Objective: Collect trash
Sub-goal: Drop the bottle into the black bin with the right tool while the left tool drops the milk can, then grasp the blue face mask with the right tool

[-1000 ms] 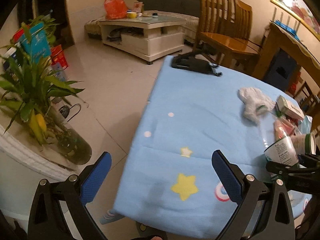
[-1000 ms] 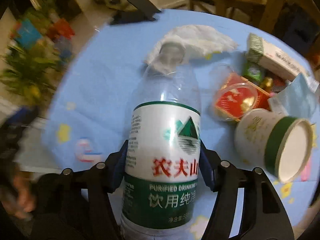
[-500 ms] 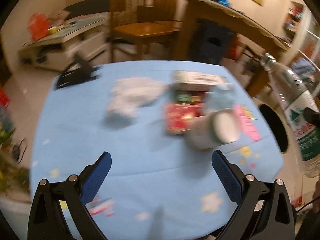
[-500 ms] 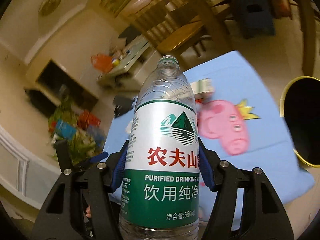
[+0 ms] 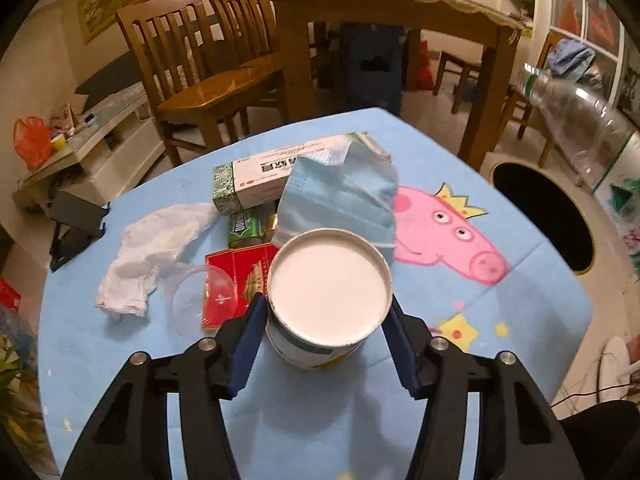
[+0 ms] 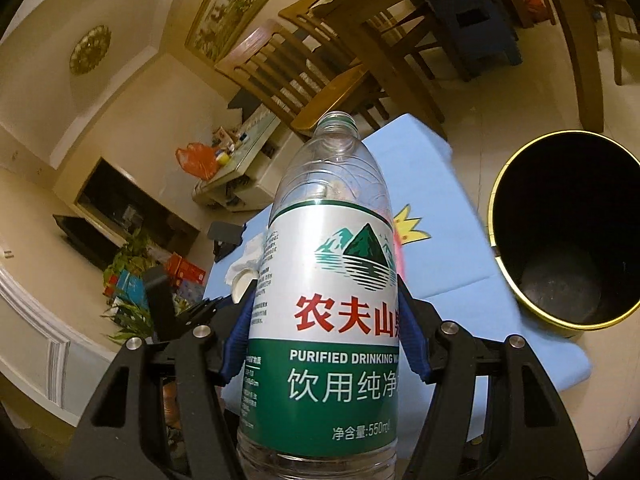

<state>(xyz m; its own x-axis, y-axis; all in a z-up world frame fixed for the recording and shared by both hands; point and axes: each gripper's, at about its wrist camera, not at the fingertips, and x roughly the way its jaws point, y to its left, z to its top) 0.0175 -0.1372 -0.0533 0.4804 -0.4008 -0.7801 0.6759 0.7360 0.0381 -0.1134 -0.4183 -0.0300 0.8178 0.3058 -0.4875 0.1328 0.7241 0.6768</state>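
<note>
A white paper cup (image 5: 328, 284) with a green band lies tilted on the blue tablecloth (image 5: 500, 320), its flat end toward the camera. My left gripper (image 5: 325, 304) is closing on it, and both blue pads touch its sides. My right gripper (image 6: 324, 292) is shut on an empty green-labelled water bottle (image 6: 332, 320), held in the air beside the table; the left wrist view shows the bottle (image 5: 580, 128) above the black gold-rimmed bin (image 5: 540, 216). The bin (image 6: 496, 200) stands on the floor to the right. A tissue (image 5: 152, 252), a blue face mask (image 5: 336, 196), a white box (image 5: 260, 180), a red packet (image 5: 244, 276) and a clear lid (image 5: 200, 304) lie behind the cup.
A black stand (image 5: 76, 220) sits at the table's left edge. Wooden chairs (image 5: 200, 80) and a wooden dining table (image 5: 400, 0) stand beyond it. A low white coffee table (image 5: 100, 136) with an orange bag is at the far left.
My left gripper swung from the table's bare corner to the cup and its jaws narrowed around it. My right gripper lifted the bottle off the table and carried it toward the bin.
</note>
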